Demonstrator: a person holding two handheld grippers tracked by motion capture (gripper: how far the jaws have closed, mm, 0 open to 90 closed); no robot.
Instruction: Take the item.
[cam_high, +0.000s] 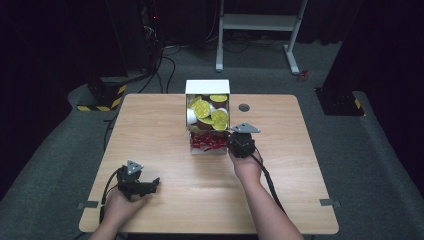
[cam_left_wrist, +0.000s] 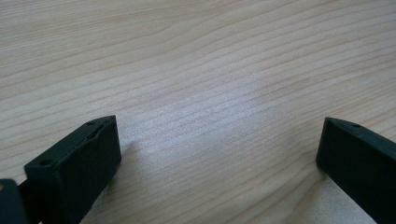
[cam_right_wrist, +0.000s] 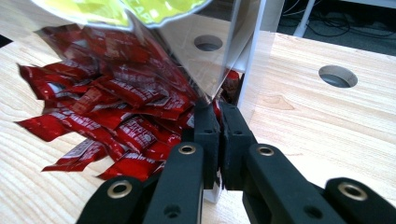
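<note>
A white box (cam_high: 207, 87) is standing open on the far middle of the tabletop (cam_high: 165, 125). Its rear part is holding cups with yellow foil lids (cam_high: 205, 109), lying tilted and heaped against one another. Its front part is holding a loose pile of red sauce packets (cam_right_wrist: 116, 107), glossy, crumpled and overlapping at every angle. A clear plastic divider (cam_right_wrist: 210, 60) is rising between the two heaps, and its lower corner is sitting pinched between black fingers (cam_right_wrist: 208, 130).
</note>
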